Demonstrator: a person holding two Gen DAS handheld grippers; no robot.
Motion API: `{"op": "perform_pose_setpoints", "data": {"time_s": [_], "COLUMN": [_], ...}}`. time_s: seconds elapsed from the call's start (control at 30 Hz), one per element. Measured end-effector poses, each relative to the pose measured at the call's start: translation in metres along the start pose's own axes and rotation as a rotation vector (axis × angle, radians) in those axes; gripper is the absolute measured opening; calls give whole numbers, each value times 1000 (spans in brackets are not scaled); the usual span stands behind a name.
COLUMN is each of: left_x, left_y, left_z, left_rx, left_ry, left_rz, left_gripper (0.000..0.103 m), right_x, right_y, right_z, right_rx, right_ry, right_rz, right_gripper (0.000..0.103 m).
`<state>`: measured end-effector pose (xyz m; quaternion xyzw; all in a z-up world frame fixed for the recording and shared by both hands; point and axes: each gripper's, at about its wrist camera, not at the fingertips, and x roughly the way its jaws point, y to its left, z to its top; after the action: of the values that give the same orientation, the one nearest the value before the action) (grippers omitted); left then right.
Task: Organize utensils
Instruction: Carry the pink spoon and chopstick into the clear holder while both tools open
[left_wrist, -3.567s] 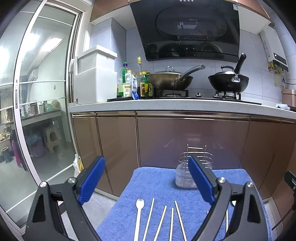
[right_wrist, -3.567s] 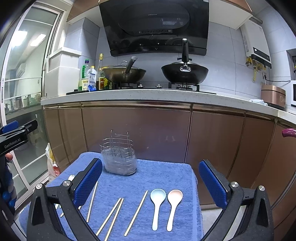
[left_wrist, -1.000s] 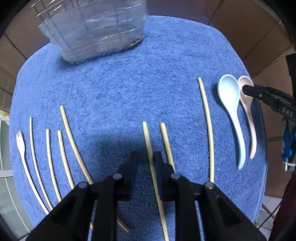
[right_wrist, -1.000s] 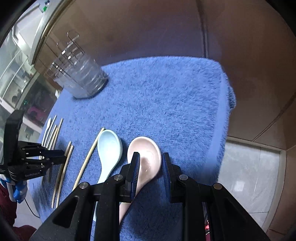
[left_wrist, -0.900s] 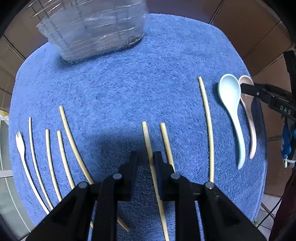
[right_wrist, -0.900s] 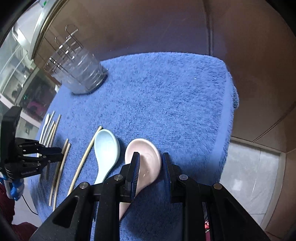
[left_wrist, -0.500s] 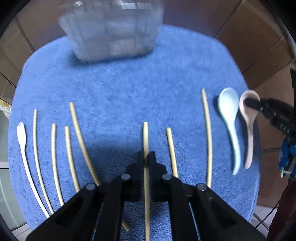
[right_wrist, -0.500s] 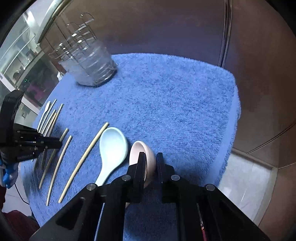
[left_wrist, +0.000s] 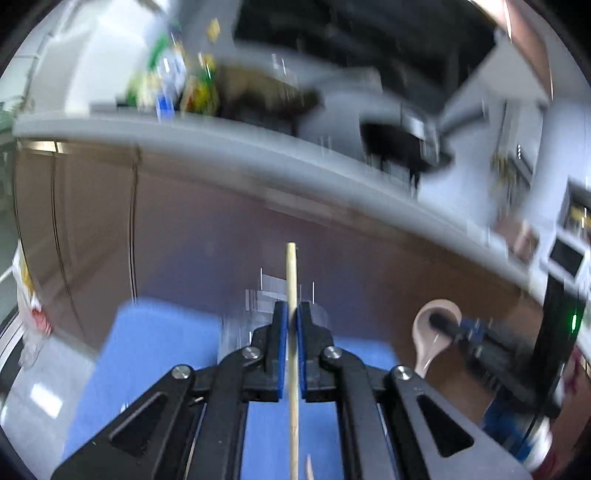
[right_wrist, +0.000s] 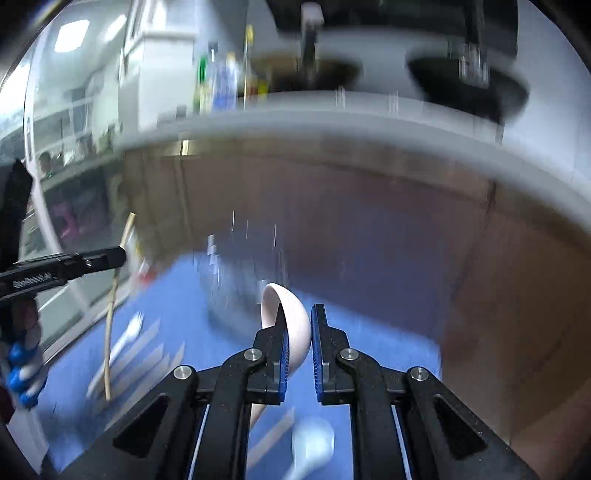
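Both grippers have come up off the blue towel (left_wrist: 155, 354) since the earlier frames, each carrying its pick; a second ago they were down at the cloth with jaws just closing.

Near: left gripper (left_wrist: 290, 332) is clamped on a chopstick (left_wrist: 291, 280), which runs straight between the blue pads and sticks out past the tips toward the cabinets. Right gripper (right_wrist: 297, 334) is clamped on the rim of the pink spoon (right_wrist: 295, 317), bowl up between the pads, handle hanging below. From the left view the same spoon shows pinched at its bowl, off the towel.

On the towel below: light blue spoon (right_wrist: 314, 443), white fork (right_wrist: 127, 334) and the remaining chopsticks (right_wrist: 147, 354), all smeared by blur.

Farther: the wire utensil holder (right_wrist: 240, 280) at the towel's far end, just ahead of both grippers, barely readable. Behind it brown cabinet fronts (right_wrist: 369, 221), then the counter (right_wrist: 332, 125) with bottles and pans.

Step judged: lift done, carry to holder in progress. Next move probably needs each piece tipped upright and lowered into the holder, one gripper at a time to avoid a clash, then release.

Hard to tell: the holder's rim and compartments, the count of chopsticks left, and the chopstick's lower end, cut off at the frame bottom.
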<state>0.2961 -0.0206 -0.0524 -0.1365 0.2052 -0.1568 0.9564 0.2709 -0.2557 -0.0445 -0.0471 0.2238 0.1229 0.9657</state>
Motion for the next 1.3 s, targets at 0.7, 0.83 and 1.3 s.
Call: {"op": "perform_pose_setpoints", "data": {"time_s": [0.7, 0.83, 1.3], "left_x": [106, 89, -42], "left_y": [32, 31, 57], "left_z": [-2, -3, 4], "left_rx": [16, 21, 87], "left_ry": [-303, -277, -128], "left_rz": [252, 219, 183], "left_gripper": [14, 23, 28], "right_x": [131, 121, 12], "right_y": [41, 41, 22], "right_z": [-12, -17, -30], "right_rx": [-29, 0, 25], "right_ry": [-230, -231, -113], "right_rz": [-184, -157, -98], "right_gripper": [18, 40, 40]}}
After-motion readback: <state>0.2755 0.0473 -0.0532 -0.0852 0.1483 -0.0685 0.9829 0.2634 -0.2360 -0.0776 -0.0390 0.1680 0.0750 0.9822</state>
